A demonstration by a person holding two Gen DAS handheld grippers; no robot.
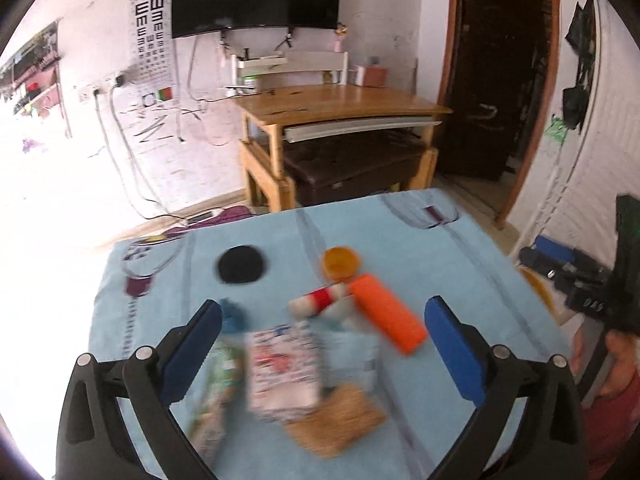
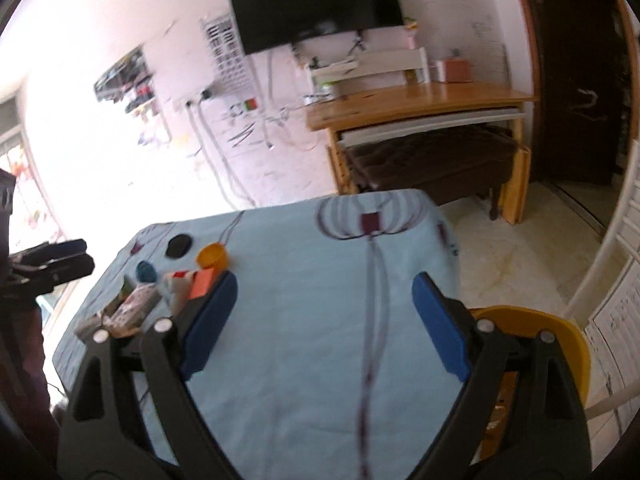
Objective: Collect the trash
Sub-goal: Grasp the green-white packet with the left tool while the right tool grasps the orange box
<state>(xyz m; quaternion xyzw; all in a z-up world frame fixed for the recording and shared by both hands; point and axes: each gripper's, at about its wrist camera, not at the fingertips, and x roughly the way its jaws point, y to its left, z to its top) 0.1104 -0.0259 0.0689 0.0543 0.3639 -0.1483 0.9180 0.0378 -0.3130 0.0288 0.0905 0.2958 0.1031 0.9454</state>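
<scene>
Trash: blurred wrappers, printed packet, orange tube, clustered.

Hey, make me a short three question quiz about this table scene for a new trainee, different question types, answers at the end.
1. True or false: the left gripper is clamped on the orange block.
2. Multiple choice: the black round pad lies A) on the light blue tablecloth, B) on the wooden desk, C) in the yellow bin.
3. Fill in: beside the orange block lies a white roll with a ____ band.

Key
1. False: its jaws stand open above the clutter, holding nothing. The right gripper is open too.
2. A
3. red
</scene>
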